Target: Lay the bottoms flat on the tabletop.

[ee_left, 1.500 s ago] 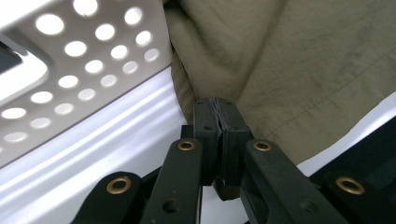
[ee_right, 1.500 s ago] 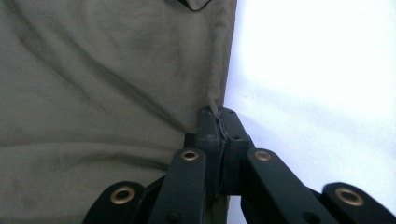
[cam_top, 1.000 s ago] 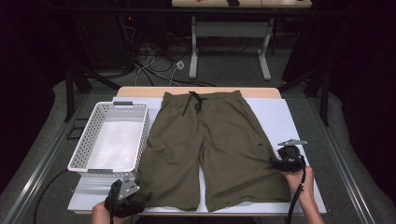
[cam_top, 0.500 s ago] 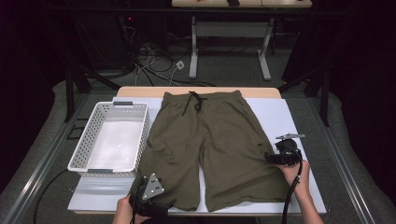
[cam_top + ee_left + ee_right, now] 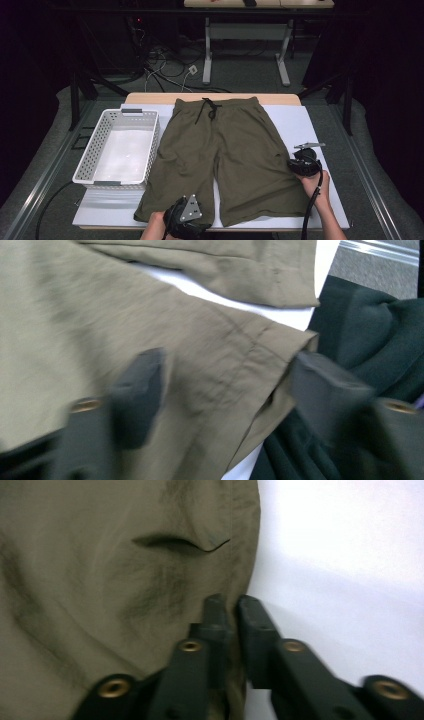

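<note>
Olive green shorts (image 5: 225, 150) lie flat on the white table mat (image 5: 310, 130), waistband and drawstring at the far side. My left gripper (image 5: 184, 220) hovers over the hem of the left leg at the front edge. In the left gripper view it (image 5: 230, 395) is open wide, its jaws on either side of the hem corner (image 5: 300, 342). My right gripper (image 5: 291, 164) sits at the outer edge of the right leg. The right gripper view shows it (image 5: 235, 617) shut on the shorts' side seam (image 5: 245, 580), just below a pocket slit (image 5: 180, 544).
A white perforated basket (image 5: 150, 145) stands empty left of the shorts. The table's front edge (image 5: 260, 226) lies just behind the left gripper. Dark clothing of the person (image 5: 370, 325) hangs beyond the hem. Cables and desk legs (image 5: 207, 60) lie on the floor behind.
My left gripper has slid right along the front edge, from the table corner onto the left leg's hem. The right gripper edged slightly forward and left onto the shorts' side.
</note>
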`<action>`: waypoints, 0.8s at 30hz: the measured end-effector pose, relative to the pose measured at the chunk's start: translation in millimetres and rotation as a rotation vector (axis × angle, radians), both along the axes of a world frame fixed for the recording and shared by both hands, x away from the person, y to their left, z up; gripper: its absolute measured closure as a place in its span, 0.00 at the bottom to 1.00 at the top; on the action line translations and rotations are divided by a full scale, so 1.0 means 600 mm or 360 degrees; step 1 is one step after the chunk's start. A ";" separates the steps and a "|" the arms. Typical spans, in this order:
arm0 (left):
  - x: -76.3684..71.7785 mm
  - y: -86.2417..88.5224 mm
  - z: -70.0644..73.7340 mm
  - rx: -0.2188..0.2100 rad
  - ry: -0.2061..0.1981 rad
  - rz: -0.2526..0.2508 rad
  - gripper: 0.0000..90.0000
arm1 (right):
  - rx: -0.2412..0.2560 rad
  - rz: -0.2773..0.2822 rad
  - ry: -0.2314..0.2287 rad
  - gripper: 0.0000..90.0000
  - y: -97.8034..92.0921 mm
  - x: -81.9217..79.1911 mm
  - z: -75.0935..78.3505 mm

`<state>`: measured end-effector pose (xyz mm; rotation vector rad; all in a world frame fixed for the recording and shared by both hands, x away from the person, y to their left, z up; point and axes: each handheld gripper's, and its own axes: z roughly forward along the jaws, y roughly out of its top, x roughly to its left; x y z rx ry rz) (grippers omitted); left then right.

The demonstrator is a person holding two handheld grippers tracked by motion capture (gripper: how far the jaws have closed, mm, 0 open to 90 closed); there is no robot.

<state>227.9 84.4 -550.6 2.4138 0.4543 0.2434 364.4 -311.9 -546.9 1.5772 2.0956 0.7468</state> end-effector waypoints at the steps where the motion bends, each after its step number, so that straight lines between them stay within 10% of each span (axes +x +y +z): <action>1: 0.000 -0.004 -0.002 0.0003 0.0002 -0.0010 0.45 | -0.0005 -0.0003 0.0011 0.99 0.000 -0.002 0.001; 10: 0.015 -0.011 -0.006 -0.0109 0.0113 -0.0050 0.95 | -0.0043 -0.0014 0.0008 1.00 -0.007 -0.008 0.002; 24: -0.005 -0.001 0.010 -0.0169 0.0146 -0.0162 0.97 | -0.0080 -0.0042 0.0018 0.99 -0.034 -0.028 0.009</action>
